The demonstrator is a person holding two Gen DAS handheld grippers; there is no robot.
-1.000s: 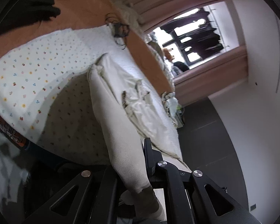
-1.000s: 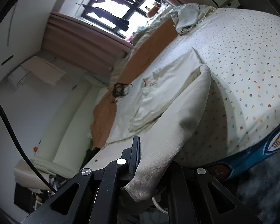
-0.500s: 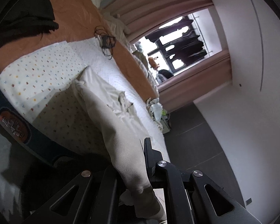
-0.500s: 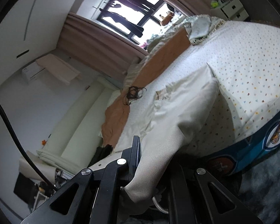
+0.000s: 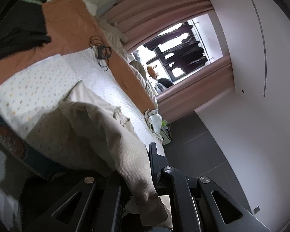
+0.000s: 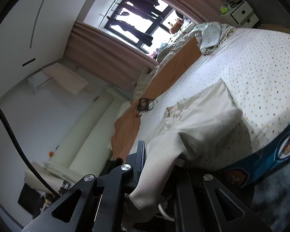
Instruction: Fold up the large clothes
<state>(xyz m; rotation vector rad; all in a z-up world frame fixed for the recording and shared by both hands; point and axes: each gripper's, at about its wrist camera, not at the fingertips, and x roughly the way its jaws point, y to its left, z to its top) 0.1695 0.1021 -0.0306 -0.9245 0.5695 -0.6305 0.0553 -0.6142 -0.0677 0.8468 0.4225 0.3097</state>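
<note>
Left tongs: jaws narrow, clamped on a hem of the cream garment; the cloth runs out of them toward 11 o'clock.
Right tongs: jaws narrow, clamped on another edge of the same garment; the cloth leaves them toward 1 o'clock.
Garment, near part: lifted off the bed edge, hanging taut between each grip and the mattress.
Garment, far part: lies flat and rumpled on the dotted bedsheet, a folded flap at its middle.
Bed frame: blue, with an orange emblem, at 4 o'clock in the right view, below the sheet.
Orange blanket: beyond the garment, along the far side of the bed.
Black cable tangle: on the border of blanket and sheet, well apart from the garment.
Window: farthest, at 12 o'clock, pink curtains beside it.
</note>
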